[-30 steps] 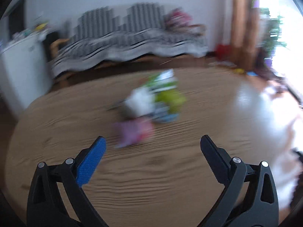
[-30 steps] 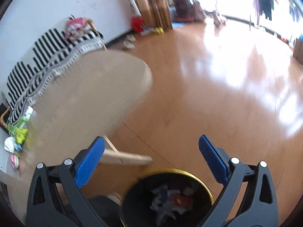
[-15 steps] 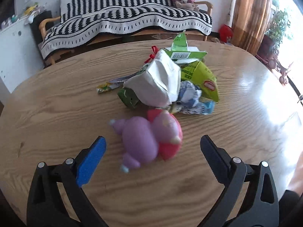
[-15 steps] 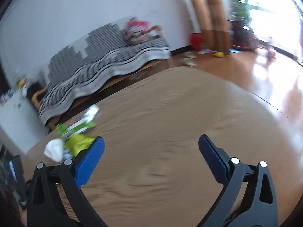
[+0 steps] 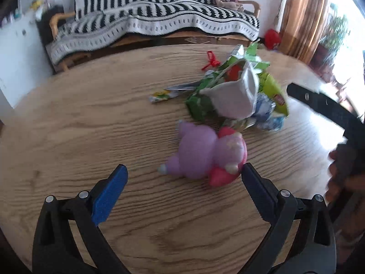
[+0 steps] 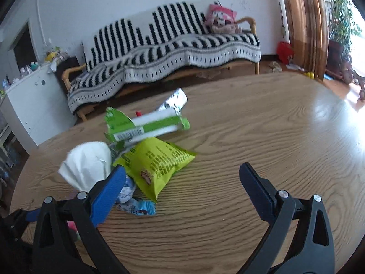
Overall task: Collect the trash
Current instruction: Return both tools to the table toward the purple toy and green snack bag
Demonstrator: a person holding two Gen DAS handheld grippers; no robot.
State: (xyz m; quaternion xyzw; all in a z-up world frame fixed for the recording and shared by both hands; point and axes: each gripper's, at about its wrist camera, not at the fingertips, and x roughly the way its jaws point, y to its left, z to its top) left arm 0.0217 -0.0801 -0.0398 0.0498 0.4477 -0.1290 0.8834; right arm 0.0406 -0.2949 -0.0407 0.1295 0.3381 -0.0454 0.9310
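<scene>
Both left tongs and right tongs gape empty; the wrapper pile at ten o'clock on the bench remains uncollected.

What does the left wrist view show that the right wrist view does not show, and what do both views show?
Only the left wrist view shows the whole purple and pink plush toy, lying just ahead of the open left gripper, and a thin yellow-green wrapper left of the pile.

Only the right wrist view shows the printed side of the lime snack bag, the silver foil wrapper, and the open right gripper.

Both views show the white paper bag, the blue wrapper, the wooden table and the striped sofa.
</scene>
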